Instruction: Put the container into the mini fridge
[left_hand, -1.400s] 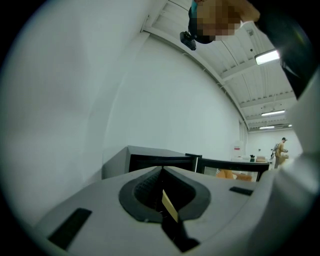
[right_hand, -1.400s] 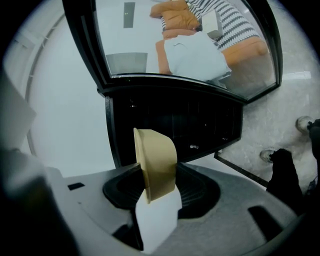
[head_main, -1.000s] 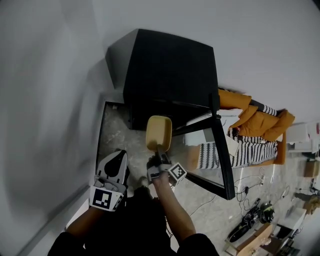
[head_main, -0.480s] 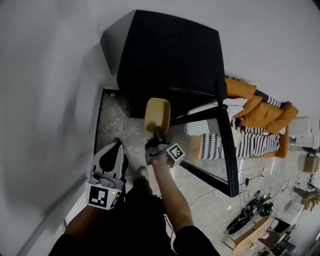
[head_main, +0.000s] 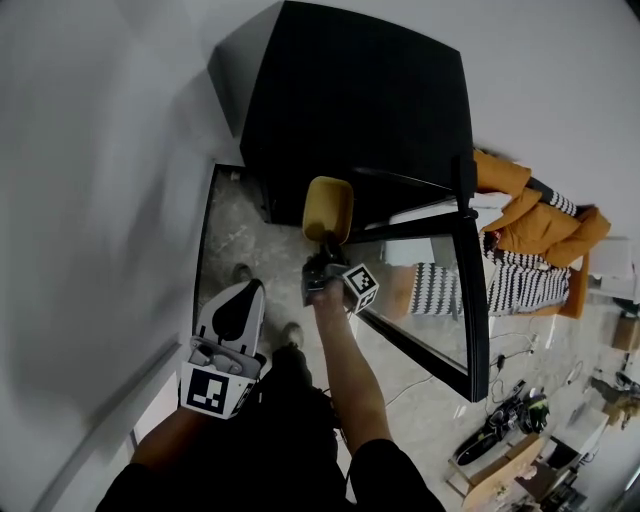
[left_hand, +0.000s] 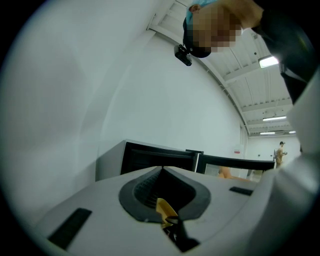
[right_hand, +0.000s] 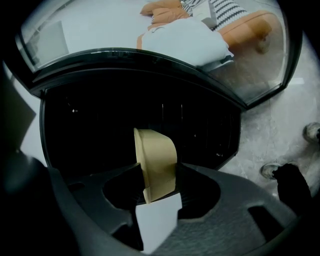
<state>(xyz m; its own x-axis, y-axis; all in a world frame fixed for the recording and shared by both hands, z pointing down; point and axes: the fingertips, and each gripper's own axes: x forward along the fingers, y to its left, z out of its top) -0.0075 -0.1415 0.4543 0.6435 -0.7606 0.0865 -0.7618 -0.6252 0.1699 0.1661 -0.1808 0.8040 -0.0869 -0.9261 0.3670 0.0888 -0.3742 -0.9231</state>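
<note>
- While it is carried on edge, the pale yellow, round-cornered plastic container (head_main: 327, 208) looks light, stiff and thin-walled. Its smooth skin is likely to slip under a loose pinch, but it is not fragile.
- Hold point: the lower wall and rim, where the walls are straightest. A grip further up the rounded body would probably slide off.
- Right gripper (head_main: 325, 255): clenched on the container, its jaws part-way apart with the container's lower end pressed between the pads. Most of the tub sticks out ahead of and above the tips.
- A white flat piece (right_hand: 158, 220) sits just behind the container between the same jaws. I cannot tell what it is.
- Location of item: directly ahead of the right gripper lies the dark open cavity of the black box-shaped mini fridge (head_main: 350, 110). The container appears to be at the opening, not yet inside.
- The fridge's black-framed glass door (head_main: 470, 300) stands swung open to the right gripper's right.
- Left gripper (head_main: 252, 290): jaws drawn together at the tips, nothing between them. It hangs to the left of and behind the right gripper, well apart from the fridge.
</note>
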